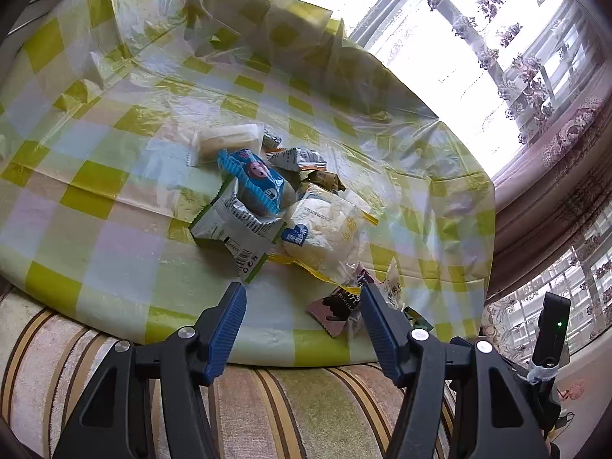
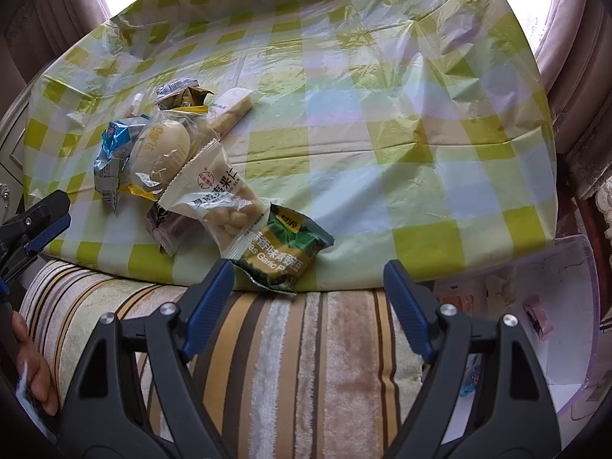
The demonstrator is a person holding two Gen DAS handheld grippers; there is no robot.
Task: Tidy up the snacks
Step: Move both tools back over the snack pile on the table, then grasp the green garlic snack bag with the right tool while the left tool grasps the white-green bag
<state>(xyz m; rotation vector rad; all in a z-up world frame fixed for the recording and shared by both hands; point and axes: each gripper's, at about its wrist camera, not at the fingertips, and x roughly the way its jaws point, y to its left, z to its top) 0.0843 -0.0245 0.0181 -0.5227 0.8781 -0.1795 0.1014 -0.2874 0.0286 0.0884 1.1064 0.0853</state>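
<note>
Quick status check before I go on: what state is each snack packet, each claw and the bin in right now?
Left claw: open, empty.
Right claw: open, empty.
Green pea packet: sealed, at the table's near edge.
Nut packet: sealed, overlapping the pea packet.
Round bread: wrapped, in the pile.
Blue packet: sealed, atop the pile.
Clear bin: open, beside the table.

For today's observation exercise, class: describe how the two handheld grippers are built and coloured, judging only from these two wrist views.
Both the left gripper and the right gripper have black plastic frames with triangular cut-outs and round silver pivot bolts. Each finger carries a long blue ribbed pad. The left wrist view also shows a black box with a small green light, tied on with a pale strap.
</note>
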